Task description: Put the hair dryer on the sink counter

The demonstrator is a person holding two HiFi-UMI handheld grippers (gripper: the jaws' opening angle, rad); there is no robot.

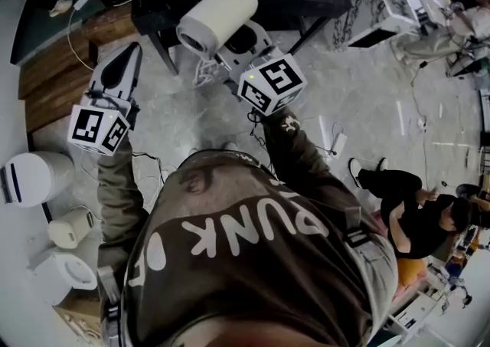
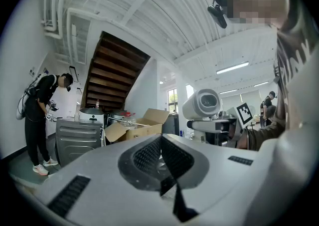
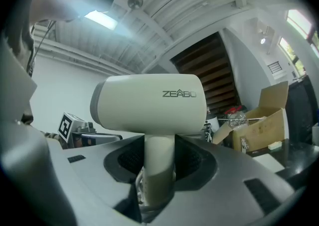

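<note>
Right tongs point(image 3: 159, 157) pinch the hair dryer point(image 3: 149, 103) by its handle; left tongs point(image 2: 160, 155) are pressed together, empty. Best to hold that pinch firm, body upright above the tongs, while carrying.

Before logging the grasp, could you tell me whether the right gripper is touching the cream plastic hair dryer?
Touching. In the right gripper view, the right gripper clamps the handle of the cream plastic hair dryer between both jaws.
</note>
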